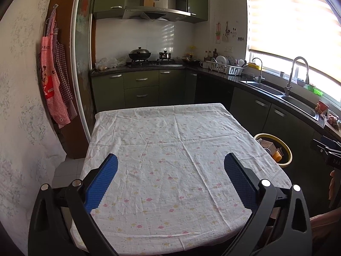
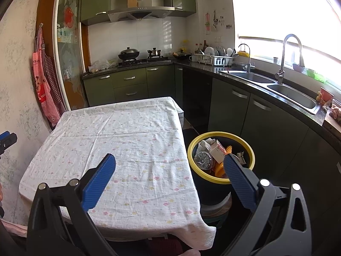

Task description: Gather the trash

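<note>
A dark bin with a yellow rim [image 2: 221, 180] stands on the floor right of the table; it holds trash: a clear bottle [image 2: 203, 160], a small carton [image 2: 217, 150], crumpled paper and orange scraps. The same bin [image 1: 285, 164] shows in the left wrist view past the table's right edge. My left gripper [image 1: 170, 160] hovers open over the table [image 1: 162, 145], which wears a white flowered cloth. My right gripper [image 2: 169, 161] is open too, above the table's right edge [image 2: 136, 140], its right finger in front of the bin. Neither gripper holds anything.
Green kitchen cabinets [image 2: 132, 85] and a stove with a wok [image 2: 129, 54] stand at the back. A dark counter with a double sink [image 2: 292, 95] and a dish rack [image 2: 213, 59] runs along the right. Aprons [image 1: 54, 81] hang on the left wall.
</note>
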`<state>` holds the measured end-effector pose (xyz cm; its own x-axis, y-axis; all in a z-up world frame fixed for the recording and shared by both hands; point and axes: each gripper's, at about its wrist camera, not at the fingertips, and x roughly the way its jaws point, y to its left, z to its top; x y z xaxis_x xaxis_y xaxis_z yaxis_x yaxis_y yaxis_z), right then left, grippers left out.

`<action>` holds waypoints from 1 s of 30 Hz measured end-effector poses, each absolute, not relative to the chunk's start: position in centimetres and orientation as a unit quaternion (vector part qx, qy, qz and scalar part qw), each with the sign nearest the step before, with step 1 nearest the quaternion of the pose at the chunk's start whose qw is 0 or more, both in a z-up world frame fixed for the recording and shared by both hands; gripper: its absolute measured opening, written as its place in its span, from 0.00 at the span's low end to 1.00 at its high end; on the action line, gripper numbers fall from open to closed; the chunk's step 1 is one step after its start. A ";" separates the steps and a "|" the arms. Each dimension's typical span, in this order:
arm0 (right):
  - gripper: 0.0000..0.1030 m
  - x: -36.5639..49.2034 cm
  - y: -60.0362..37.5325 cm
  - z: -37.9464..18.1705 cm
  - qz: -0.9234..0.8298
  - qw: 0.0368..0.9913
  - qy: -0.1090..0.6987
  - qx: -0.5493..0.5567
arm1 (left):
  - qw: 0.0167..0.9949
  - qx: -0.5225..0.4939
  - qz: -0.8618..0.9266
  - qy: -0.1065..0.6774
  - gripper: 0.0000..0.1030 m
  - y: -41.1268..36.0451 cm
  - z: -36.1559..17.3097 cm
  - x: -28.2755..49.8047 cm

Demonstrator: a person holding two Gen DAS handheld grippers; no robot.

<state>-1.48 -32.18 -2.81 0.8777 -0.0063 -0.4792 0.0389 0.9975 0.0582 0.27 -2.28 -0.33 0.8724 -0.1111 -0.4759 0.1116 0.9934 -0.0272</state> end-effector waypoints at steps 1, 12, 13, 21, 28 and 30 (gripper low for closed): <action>0.94 -1.5 -32.2 -2.8 -0.012 0.968 0.248 0.033 | 0.968 0.001 -0.057 0.246 0.96 -2.3 -0.3 0.2; 0.94 -1.4 -32.2 -2.8 -0.012 0.968 0.248 0.033 | 0.966 0.005 -0.063 0.250 0.96 -2.4 -0.3 0.4; 0.94 -1.4 -32.2 -2.8 -0.012 0.968 0.248 0.033 | 0.966 0.005 -0.063 0.250 0.96 -2.4 -0.3 0.4; 0.94 -1.4 -32.2 -2.8 -0.012 0.968 0.248 0.033 | 0.966 0.006 -0.064 0.251 0.96 -2.4 -0.3 0.3; 0.94 -1.3 -32.1 -2.8 -0.013 0.968 0.247 0.034 | 0.966 0.008 -0.066 0.250 0.96 -2.5 -0.2 0.2; 0.94 -1.3 -32.2 -2.8 -0.012 0.968 0.248 0.035 | 0.966 0.008 -0.067 0.250 0.96 -2.5 -0.2 0.2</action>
<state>-1.31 -32.15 -2.81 0.8770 -0.0066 -0.4805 0.0408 0.9973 0.0608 0.18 -2.46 -0.23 0.8657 -0.1248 -0.4847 0.1323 0.9910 -0.0188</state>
